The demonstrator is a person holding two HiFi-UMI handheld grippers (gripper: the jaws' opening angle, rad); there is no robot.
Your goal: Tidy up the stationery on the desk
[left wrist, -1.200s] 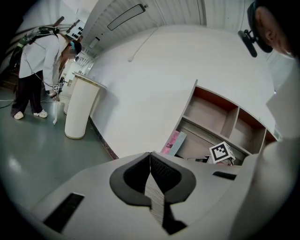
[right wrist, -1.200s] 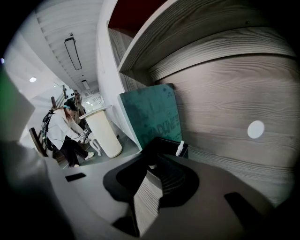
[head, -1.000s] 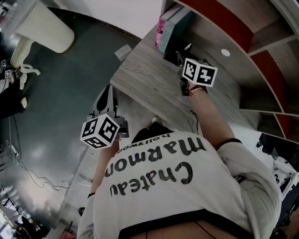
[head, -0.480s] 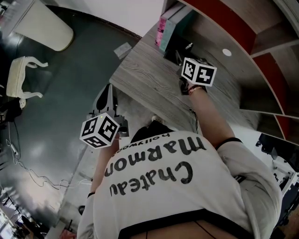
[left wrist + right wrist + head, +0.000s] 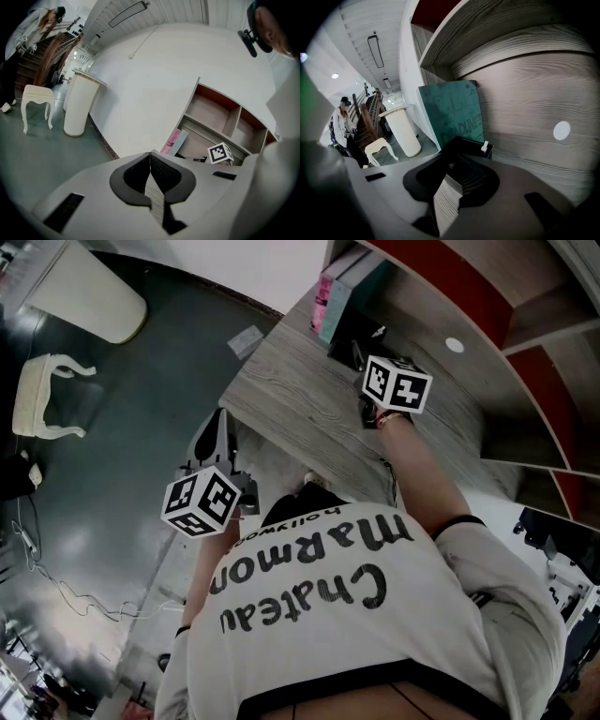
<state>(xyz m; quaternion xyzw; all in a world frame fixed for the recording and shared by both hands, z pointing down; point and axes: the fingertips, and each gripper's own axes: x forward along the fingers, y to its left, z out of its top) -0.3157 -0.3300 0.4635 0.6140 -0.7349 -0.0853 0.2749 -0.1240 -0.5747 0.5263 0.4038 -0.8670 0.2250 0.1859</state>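
A black pen holder (image 5: 349, 334) stands at the back of the grey wooden desk (image 5: 300, 399), next to a teal book (image 5: 342, 296) and a pink book (image 5: 323, 292). A white pen tip (image 5: 377, 333) sticks out of the holder. My right gripper (image 5: 364, 367) hovers over the desk just in front of the holder, jaws shut with nothing seen between them. In the right gripper view the holder (image 5: 471, 143) lies right beyond the gripper (image 5: 450, 165), with the teal book (image 5: 452, 110) behind. My left gripper (image 5: 214, 427) hangs off the desk's left edge, shut and empty (image 5: 150, 154).
Shelves with red back panels (image 5: 553, 381) rise behind the desk, and a white round cap (image 5: 455, 345) sits in the desk back. On the floor to the left are a white pedestal (image 5: 89, 301), a white stool (image 5: 47, 395), a paper sheet (image 5: 248, 338) and cables (image 5: 84, 601).
My right gripper has edged slightly toward the pen holder. The left gripper has stayed put. The stool's place in the view shifted at first, then held.
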